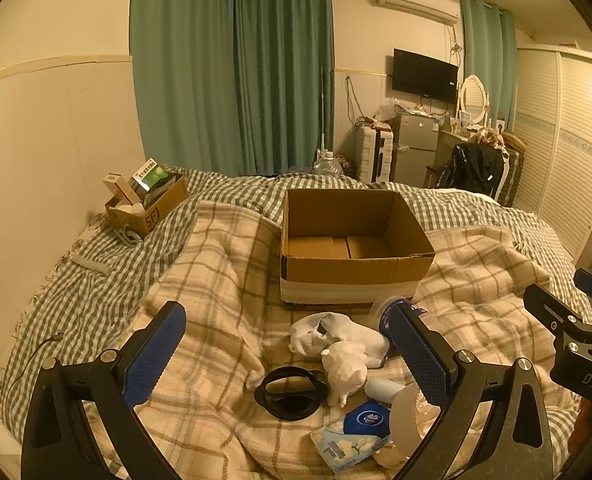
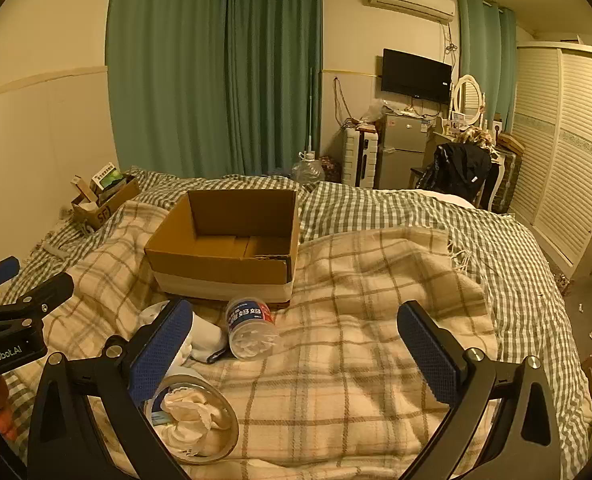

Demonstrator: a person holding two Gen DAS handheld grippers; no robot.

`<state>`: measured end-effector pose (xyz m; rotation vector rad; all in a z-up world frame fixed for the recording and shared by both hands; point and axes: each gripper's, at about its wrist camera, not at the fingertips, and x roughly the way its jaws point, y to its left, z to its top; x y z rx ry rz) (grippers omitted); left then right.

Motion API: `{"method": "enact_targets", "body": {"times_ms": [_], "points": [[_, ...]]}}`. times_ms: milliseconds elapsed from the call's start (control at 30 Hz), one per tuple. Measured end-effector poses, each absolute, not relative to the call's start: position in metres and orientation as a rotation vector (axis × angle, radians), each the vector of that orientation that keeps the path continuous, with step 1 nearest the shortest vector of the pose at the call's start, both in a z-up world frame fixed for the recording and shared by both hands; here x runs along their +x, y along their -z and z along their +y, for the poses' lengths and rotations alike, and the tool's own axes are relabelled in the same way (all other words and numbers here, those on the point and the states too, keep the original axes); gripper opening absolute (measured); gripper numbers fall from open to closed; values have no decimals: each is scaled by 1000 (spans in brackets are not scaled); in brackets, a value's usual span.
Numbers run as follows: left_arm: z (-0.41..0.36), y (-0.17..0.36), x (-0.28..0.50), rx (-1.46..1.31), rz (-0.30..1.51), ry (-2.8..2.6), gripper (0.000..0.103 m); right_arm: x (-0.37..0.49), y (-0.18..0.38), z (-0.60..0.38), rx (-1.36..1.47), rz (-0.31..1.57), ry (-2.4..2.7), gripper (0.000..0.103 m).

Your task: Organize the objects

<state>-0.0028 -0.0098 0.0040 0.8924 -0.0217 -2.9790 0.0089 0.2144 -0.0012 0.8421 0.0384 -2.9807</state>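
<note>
I see an open cardboard box [image 1: 356, 248] sitting on the plaid blanket [image 1: 224, 280] in the middle of the bed. The box looks bare inside.

Just in front of the box, on my side, lies a little pile of things. A clear jar with a blue label [image 2: 251, 328] lies on its side, close to the box's front wall. Beside it are rolled white socks [image 1: 338, 334]. A bit nearer to me than the socks is a small white toy animal [image 1: 344, 372], and just left of that is a black ring-shaped thing [image 1: 291, 392]. A blue round tin [image 1: 368, 418] and a pack of tissues [image 1: 346, 446] lie nearest to me. A clear round tub with a crumpled white cloth inside [image 2: 194, 420] sits near them.

My left gripper [image 1: 288, 360] hangs over the pile, well in front of the box. Its fingers are spread wide and hold nothing. My right gripper [image 2: 296, 356] hangs over bare blanket, in front of the box and to its right. Its fingers are wide too, with nothing between them.

Far behind the box to the left, a smaller box full of packets [image 1: 148, 204] rests by the wall.
</note>
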Motion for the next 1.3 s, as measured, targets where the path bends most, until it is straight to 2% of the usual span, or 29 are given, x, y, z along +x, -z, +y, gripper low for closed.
{"method": "enact_targets", "body": {"times_ms": [1300], "points": [[-6, 5, 0, 899, -30, 2978, 103, 8, 5, 211, 840, 46, 2972, 103]]}}
